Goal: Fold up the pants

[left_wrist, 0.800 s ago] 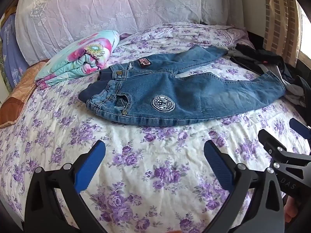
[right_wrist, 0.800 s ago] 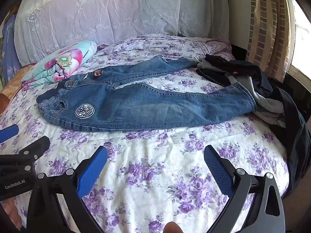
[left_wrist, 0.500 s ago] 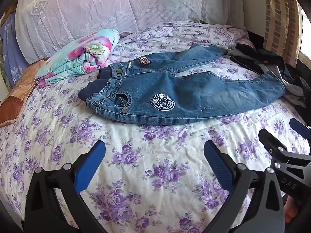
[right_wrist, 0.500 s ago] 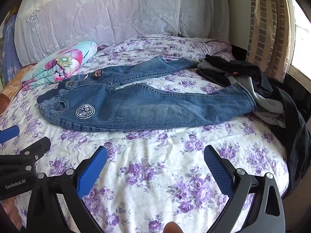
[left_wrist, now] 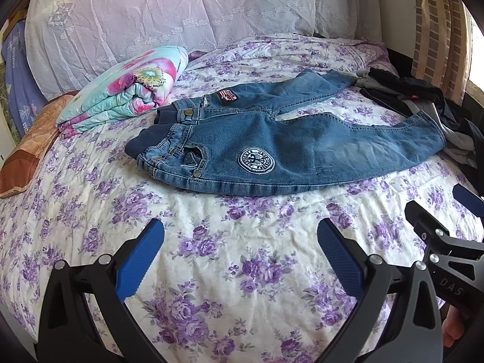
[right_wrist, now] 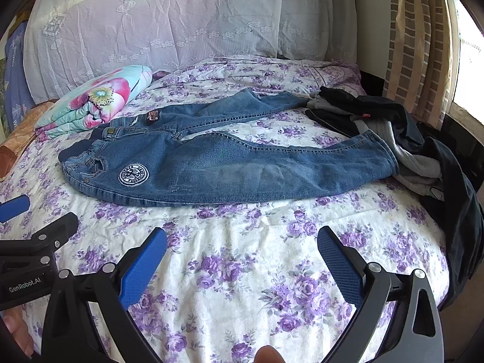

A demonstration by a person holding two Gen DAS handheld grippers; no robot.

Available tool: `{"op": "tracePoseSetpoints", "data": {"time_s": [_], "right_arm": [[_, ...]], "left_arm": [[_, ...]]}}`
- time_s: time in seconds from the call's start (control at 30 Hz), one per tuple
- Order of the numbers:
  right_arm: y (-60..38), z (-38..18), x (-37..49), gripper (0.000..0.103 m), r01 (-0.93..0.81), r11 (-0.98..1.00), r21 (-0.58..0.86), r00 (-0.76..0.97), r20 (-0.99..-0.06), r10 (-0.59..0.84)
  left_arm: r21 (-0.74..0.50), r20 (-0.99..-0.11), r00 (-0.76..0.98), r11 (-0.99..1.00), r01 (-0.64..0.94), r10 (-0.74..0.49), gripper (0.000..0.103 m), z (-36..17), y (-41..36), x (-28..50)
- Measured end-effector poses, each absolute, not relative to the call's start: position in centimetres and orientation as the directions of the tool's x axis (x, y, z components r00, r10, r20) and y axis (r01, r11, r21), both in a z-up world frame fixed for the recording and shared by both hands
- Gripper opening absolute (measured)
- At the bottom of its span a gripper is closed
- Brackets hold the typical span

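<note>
A folded floral blanket [left_wrist: 127,87] lies near the bed's [left_wrist: 211,272] head-left corner; a heap of dark clothes [right_wrist: 393,133] sits along its right edge.

Ahead of your jaws lie the jeans [left_wrist: 302,157], faded matt blue denim with raised seams, an embroidered round patch [left_wrist: 256,162] and dull metal rivets. Right under both grippers you have the bedsheet [right_wrist: 242,260], soft wrinkled cotton printed with purple roses. Your left gripper [left_wrist: 240,254] and right gripper [right_wrist: 242,257] show matt black plastic arms, ribbed blue rubbery pads [right_wrist: 340,267] and shiny screw heads. Far beyond hangs sheer lace cloth [right_wrist: 181,18]; beyond your jaws, leftward, a smooth quilted floral blanket [left_wrist: 127,89].
</note>
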State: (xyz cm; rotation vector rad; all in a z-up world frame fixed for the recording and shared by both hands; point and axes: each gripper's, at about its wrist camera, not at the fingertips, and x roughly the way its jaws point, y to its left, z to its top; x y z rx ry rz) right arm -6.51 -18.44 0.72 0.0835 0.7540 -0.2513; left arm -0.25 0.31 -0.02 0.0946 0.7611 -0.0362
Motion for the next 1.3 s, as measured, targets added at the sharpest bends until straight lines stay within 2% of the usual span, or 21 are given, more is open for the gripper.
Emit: {"op": "tracePoseSetpoints", "data": {"time_s": [1.3], "right_arm": [[-18.18,0.65,-6.61,0.1,0.254,0.967,-0.012,0.694,-0.695,-0.191]], "left_arm": [[0.068,-0.701,0.713,0.996,0.058,0.006,0.099,-0.44,0.75,-0.1]]}}
